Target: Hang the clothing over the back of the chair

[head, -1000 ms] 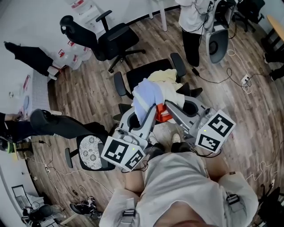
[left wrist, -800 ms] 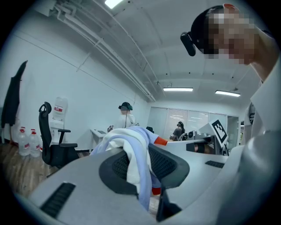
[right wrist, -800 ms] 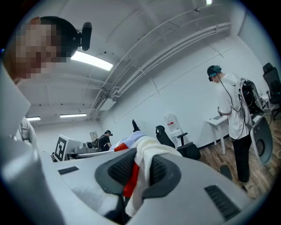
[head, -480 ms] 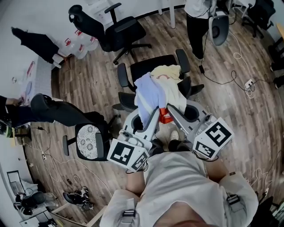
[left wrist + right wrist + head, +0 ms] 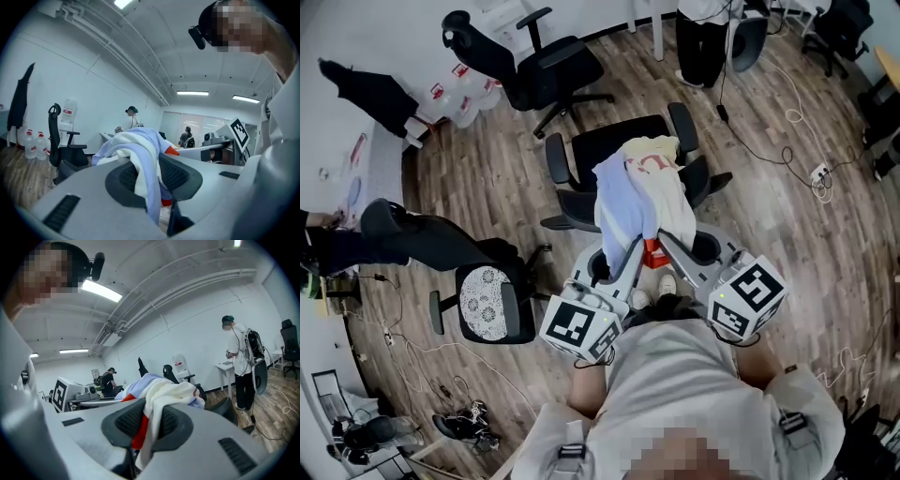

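Clothing (image 5: pixel 642 187) bunched over black chair (image 5: pixel 614 141), left gripper (image 5: pixel 619 253) and right gripper (image 5: pixel 667 246) jaws clenched on it, open floor (image 5: pixel 787 244) around

Straight ahead the chair (image 5: pixel 591 145) blocks your way, armrests (image 5: pixel 555 159) flanking; a second chair (image 5: pixel 548 75) and a person (image 5: pixel 703 42) stand beyond, a lace-seat chair (image 5: pixel 492 305) left; open floor (image 5: pixel 797 239) right, cables (image 5: pixel 816 173) trailing

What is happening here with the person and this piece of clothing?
A person holds a two-jaw gripper in each hand. The left gripper and the right gripper are both shut on one bunched piece of clothing, light blue and cream with some red. They hold it over a black office chair. The clothing is not yet hung over the chair's back.
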A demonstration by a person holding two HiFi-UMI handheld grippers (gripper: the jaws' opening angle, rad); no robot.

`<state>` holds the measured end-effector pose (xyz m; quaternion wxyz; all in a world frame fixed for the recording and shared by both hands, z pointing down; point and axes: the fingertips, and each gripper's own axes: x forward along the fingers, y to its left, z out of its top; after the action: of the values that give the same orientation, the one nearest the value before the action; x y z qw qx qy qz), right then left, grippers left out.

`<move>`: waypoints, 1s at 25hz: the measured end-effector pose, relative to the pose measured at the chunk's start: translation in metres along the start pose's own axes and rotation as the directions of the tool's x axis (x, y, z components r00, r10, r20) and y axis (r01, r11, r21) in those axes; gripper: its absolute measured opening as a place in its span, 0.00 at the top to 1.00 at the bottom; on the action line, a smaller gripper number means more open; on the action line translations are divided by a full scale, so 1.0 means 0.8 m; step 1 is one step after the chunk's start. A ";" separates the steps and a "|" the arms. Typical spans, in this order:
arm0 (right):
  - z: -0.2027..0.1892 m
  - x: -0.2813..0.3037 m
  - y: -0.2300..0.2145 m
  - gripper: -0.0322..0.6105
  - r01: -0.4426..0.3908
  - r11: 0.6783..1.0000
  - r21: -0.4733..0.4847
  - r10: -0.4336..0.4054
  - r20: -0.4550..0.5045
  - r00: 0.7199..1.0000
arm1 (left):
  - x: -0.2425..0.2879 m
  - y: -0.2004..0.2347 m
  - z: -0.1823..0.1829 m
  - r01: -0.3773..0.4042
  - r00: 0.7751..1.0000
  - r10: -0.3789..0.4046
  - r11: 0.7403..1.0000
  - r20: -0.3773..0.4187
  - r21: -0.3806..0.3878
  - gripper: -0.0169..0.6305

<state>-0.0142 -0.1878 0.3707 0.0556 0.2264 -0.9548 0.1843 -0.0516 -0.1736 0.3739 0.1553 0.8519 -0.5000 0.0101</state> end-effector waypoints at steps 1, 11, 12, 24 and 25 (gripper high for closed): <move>-0.003 0.001 0.002 0.88 0.010 1.000 -0.001 -0.010 -0.010 1.000 | -0.002 0.002 -0.003 0.004 1.000 -0.004 1.000 -0.004 -0.006 0.83; -0.046 0.006 -0.008 0.88 0.127 0.992 0.026 -0.125 -0.059 0.990 | -0.003 0.013 -0.044 0.031 0.999 -0.032 0.999 -0.034 -0.034 0.83; -0.049 0.006 -0.010 0.88 0.140 0.990 0.029 -0.138 -0.060 0.989 | -0.002 0.014 -0.047 0.035 0.999 -0.037 0.999 -0.036 -0.035 0.83; -0.063 0.012 -0.025 0.84 0.245 0.969 0.004 -0.245 -0.059 0.968 | 0.003 0.029 -0.067 0.009 0.999 -0.011 0.998 -0.049 -0.060 0.74; -0.063 0.012 -0.027 0.82 0.261 0.965 -0.007 -0.261 -0.062 0.963 | 0.002 0.031 -0.068 0.002 0.999 -0.005 0.998 -0.054 -0.060 0.73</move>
<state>-0.0121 -0.1906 0.4261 0.1092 0.3442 -0.9144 0.1829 -0.0641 -0.1713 0.4325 0.1944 0.8471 -0.4943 0.0181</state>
